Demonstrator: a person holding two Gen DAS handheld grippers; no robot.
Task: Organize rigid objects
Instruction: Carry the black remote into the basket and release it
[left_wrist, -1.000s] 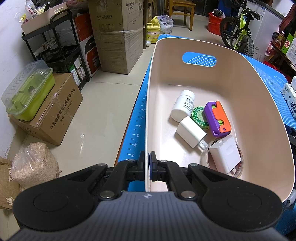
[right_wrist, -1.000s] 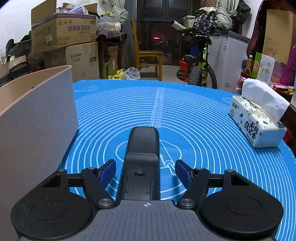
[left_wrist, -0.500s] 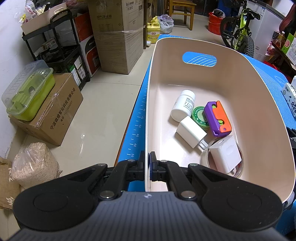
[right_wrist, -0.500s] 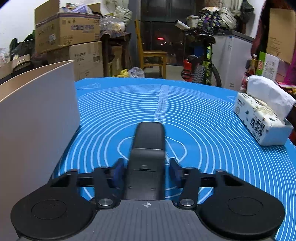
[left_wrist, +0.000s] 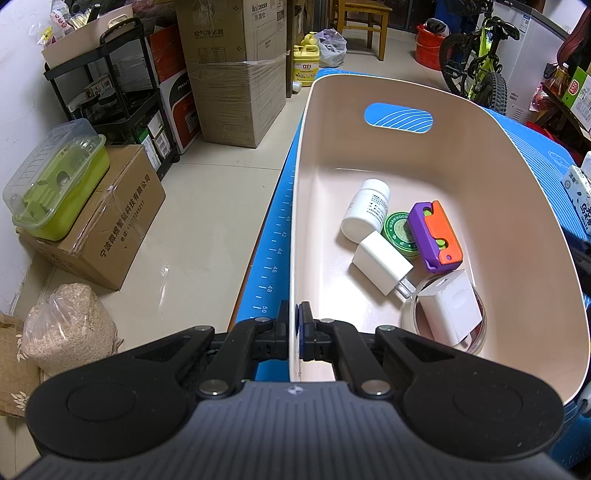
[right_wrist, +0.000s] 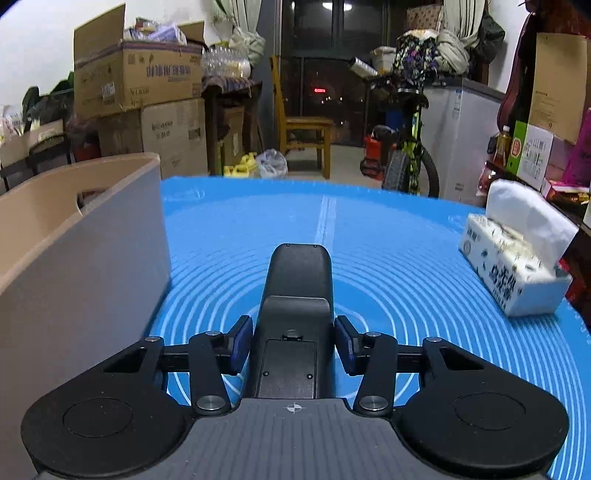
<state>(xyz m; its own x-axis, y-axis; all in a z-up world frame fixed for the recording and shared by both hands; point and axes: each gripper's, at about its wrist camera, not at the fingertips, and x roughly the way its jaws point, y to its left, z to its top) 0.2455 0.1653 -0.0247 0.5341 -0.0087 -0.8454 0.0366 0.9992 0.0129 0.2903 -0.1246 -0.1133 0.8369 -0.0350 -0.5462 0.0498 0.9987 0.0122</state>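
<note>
My left gripper (left_wrist: 295, 332) is shut on the near rim of the beige bin (left_wrist: 517, 206). Inside the bin lie a white pill bottle (left_wrist: 364, 210), a green round tin (left_wrist: 399, 232), a purple and orange block (left_wrist: 436, 236), a white plug adapter (left_wrist: 382, 262) and a white charger cube (left_wrist: 450, 306) on a clear round lid. My right gripper (right_wrist: 293, 343) is shut on a black remote-like device (right_wrist: 295, 295) and holds it above the blue mat (right_wrist: 388, 251). The bin's outer wall (right_wrist: 74, 266) stands to its left.
A tissue pack (right_wrist: 517, 266) sits on the mat at the right. Beyond the table's left edge is the floor with cardboard boxes (left_wrist: 110, 236), a green lidded container (left_wrist: 55, 184), a black shelf cart (left_wrist: 122, 96) and a grain bag (left_wrist: 66, 332). A bicycle (right_wrist: 406, 147) and chair (right_wrist: 303, 125) stand behind.
My right gripper has closed on the black device and lifted it off the mat, rising to show the bin's top edge. The left gripper and the bin have stayed put.
</note>
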